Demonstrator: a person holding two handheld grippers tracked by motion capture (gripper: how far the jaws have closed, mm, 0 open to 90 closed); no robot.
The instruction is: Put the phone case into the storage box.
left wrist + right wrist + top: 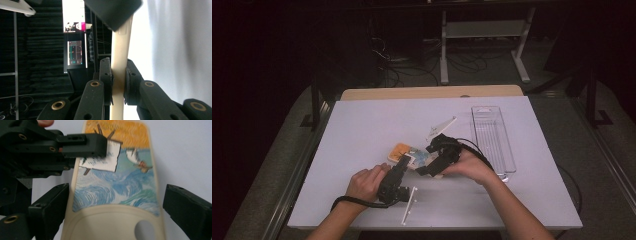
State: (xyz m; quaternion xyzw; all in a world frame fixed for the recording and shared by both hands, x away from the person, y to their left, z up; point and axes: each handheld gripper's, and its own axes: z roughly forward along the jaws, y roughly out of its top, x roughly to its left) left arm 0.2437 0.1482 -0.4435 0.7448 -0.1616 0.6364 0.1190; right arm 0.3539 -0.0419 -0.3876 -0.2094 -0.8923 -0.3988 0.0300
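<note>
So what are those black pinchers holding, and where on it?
The left hand-held gripper pinches the painted board across its thin side edge. The right hand-held gripper straddles it, jaws open.

The left tool [119, 82] pinches a cream board's [121, 57] edge, apparently firmly.

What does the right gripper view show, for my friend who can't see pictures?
A cream board painted with blue waves, an orange sky and a white sail lies on the pale table between the right gripper's two open black jaws. The left gripper pinches the board's far left edge.
</note>
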